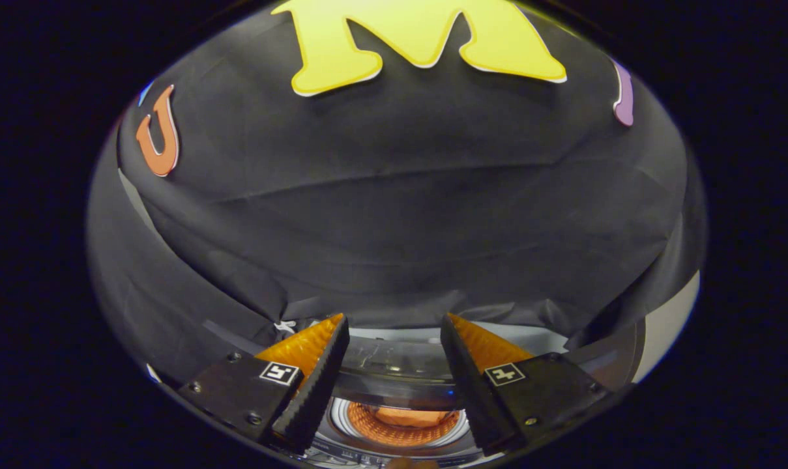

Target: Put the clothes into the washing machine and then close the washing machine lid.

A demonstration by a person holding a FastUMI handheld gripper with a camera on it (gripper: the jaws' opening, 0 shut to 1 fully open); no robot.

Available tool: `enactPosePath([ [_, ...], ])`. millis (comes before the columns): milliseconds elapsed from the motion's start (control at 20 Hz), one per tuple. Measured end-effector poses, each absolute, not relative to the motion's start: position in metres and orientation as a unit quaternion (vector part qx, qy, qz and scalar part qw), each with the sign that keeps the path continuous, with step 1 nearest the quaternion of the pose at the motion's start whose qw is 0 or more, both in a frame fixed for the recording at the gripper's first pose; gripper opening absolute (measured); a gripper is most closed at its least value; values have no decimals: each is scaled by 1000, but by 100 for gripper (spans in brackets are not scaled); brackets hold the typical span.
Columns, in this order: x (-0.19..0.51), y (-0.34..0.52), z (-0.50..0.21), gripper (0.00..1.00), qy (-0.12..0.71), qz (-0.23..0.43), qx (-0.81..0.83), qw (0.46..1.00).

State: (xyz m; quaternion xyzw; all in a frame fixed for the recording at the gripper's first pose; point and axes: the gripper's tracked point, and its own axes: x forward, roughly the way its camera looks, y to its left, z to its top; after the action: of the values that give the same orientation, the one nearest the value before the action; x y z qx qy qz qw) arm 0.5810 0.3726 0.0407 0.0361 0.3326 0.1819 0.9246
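Note:
My gripper [394,326] is open, with nothing between its fingers. Below and between the fingers lies the top of a washing machine [394,449], its round drum opening ringed in pale grey. Something orange, cloth by the look of it, [410,417] lies inside the drum. The see-through lid [394,361] stands raised at the back of the opening, just ahead of the fingers. The gripper hangs above the machine and touches neither lid nor drum.
The booth's black cloth wall [394,215] hangs close behind the machine and drapes down to it. A pale surface [667,326] shows past the cloth on the right of the fingers.

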Motion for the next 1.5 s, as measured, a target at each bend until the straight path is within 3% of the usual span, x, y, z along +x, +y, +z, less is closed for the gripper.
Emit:
enactPosePath([
  [1500, 473, 359, 13, 89, 212, 197, 39, 956],
])
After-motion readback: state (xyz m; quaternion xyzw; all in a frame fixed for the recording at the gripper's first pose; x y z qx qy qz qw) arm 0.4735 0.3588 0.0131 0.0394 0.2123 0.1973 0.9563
